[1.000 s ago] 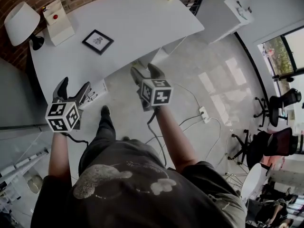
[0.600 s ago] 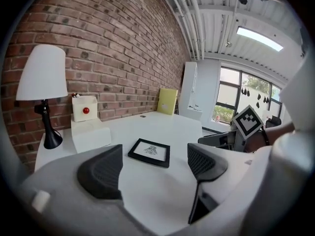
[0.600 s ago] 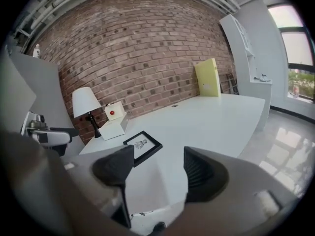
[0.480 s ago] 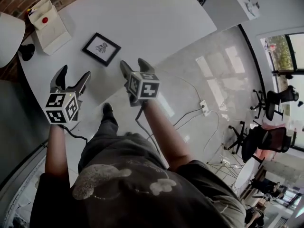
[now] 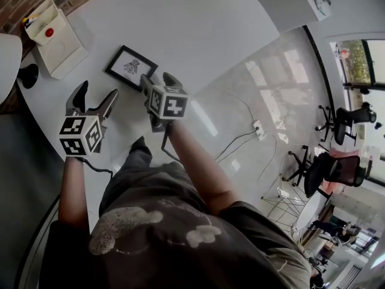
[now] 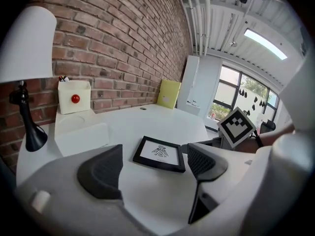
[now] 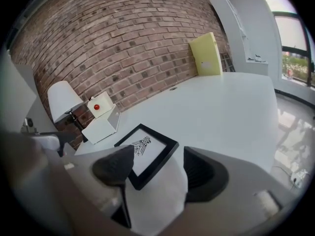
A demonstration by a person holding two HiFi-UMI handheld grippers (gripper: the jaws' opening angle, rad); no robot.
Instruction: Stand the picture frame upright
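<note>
Both outstretched, left gripper point(image 5: 96, 93) and right gripper point(image 5: 156, 80) gape empty near flat-lying picture frame point(image 5: 130, 67)

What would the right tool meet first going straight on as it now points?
Most likely the picture frame, lying flat on the table: its near corner sits just ahead of the right tool's open jaws. Depth is unclear.

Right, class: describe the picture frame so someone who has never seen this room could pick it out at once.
Find the big white table against the brick wall. A little apart from the white box with a red ball and the lamp lies the picture frame. It alone is flat and black-bordered, with a small dark drawing on white.
</note>
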